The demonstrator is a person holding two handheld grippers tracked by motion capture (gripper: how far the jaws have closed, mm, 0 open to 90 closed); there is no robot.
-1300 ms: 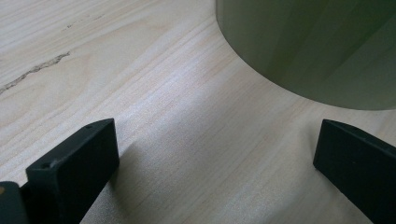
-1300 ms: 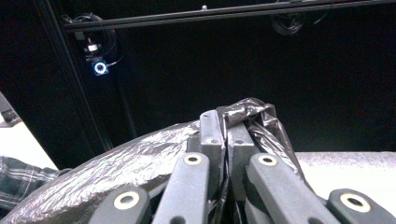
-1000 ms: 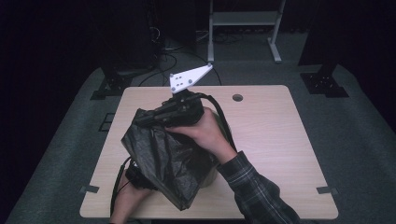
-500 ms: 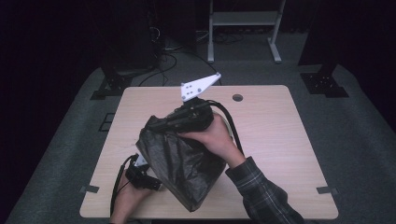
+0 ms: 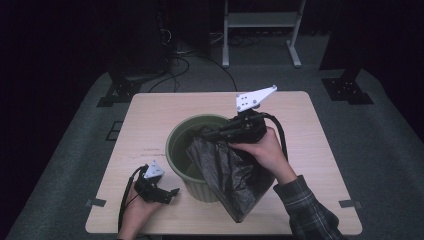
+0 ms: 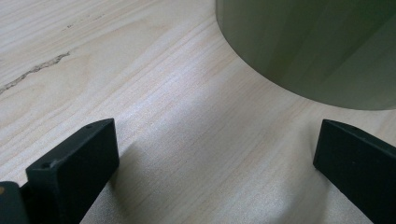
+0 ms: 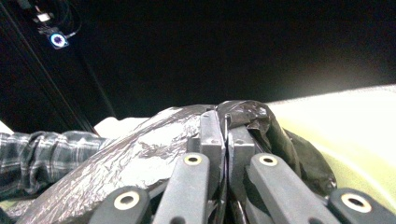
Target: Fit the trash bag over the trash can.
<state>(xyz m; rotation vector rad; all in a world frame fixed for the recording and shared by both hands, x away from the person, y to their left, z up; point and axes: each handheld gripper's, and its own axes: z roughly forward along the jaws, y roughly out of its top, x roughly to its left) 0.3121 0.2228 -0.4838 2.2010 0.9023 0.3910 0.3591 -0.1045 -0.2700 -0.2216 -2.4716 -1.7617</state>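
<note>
The left tool (image 5: 172,192) rests low on the pale wooden surface (image 5: 150,125), jaws spread wide, just beside the round olive-green plastic bin (image 5: 175,145). Beyond, the right tool (image 5: 212,134) pinches a crumpled black plastic bag (image 5: 235,175), which drapes over the bin's rim.

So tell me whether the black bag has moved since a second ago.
Yes. The bag, clamped in the right gripper, has shifted right toward the table's right edge, uncovering the green bin it hid before.
</note>
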